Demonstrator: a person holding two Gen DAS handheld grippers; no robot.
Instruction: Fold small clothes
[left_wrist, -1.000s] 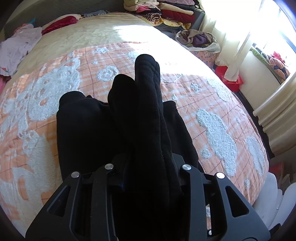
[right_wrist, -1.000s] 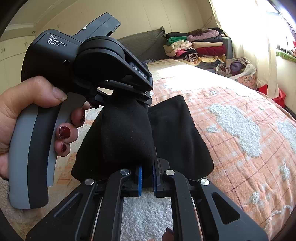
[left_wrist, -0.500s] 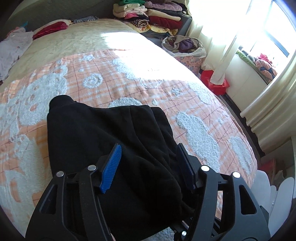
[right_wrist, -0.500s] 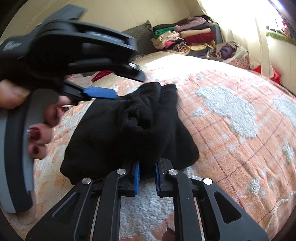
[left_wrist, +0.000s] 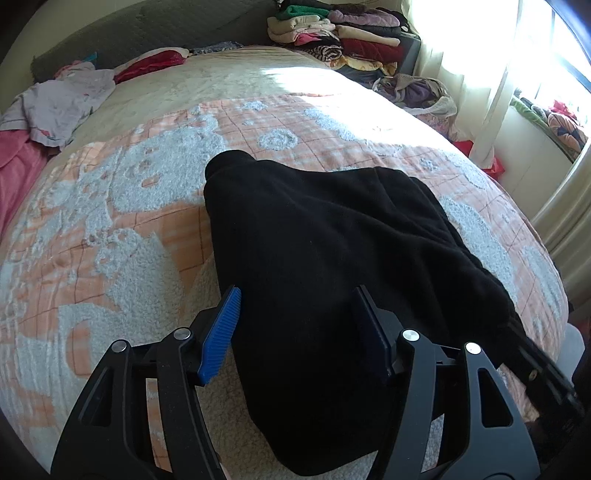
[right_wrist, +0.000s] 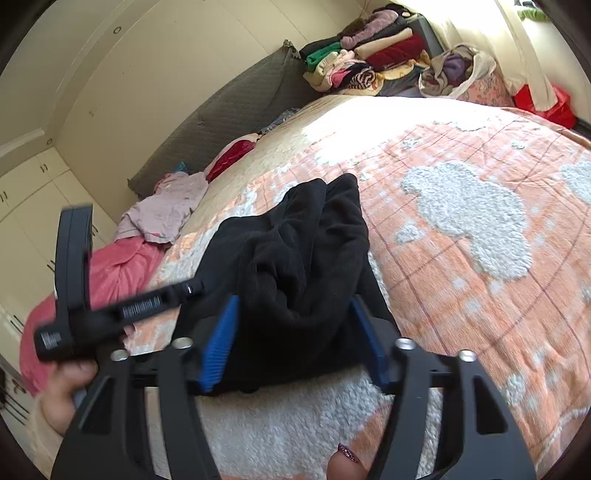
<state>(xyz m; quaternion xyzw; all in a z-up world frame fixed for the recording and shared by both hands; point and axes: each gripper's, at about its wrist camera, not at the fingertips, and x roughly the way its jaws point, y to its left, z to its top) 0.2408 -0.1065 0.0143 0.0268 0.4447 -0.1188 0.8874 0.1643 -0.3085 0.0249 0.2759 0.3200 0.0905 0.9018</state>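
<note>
A black fleece garment (left_wrist: 332, 240) lies bunched and folded on the orange-and-white blanket (left_wrist: 110, 229). My left gripper (left_wrist: 297, 325) stands open over its near end, the blue pads (left_wrist: 221, 328) apart and not pressing the cloth. In the right wrist view the same black garment (right_wrist: 306, 251) lies between the jaws of my right gripper (right_wrist: 295, 328), which are opening and no longer pinch it. The left gripper's body (right_wrist: 81, 295) shows blurred at the left of that view, held by a hand (right_wrist: 70, 391).
The bed (right_wrist: 480, 221) stretches away to the right. Pink and lilac clothes (left_wrist: 55, 107) lie at its far left. A stack of folded clothes (left_wrist: 332, 37) and a bag of laundry (left_wrist: 417, 92) sit beyond the bed by the curtained window.
Both grippers have let go of the black garment, which dropped from held upright to lying on the blanket. The left gripper drew back and to the left; the right wrist rolled.
</note>
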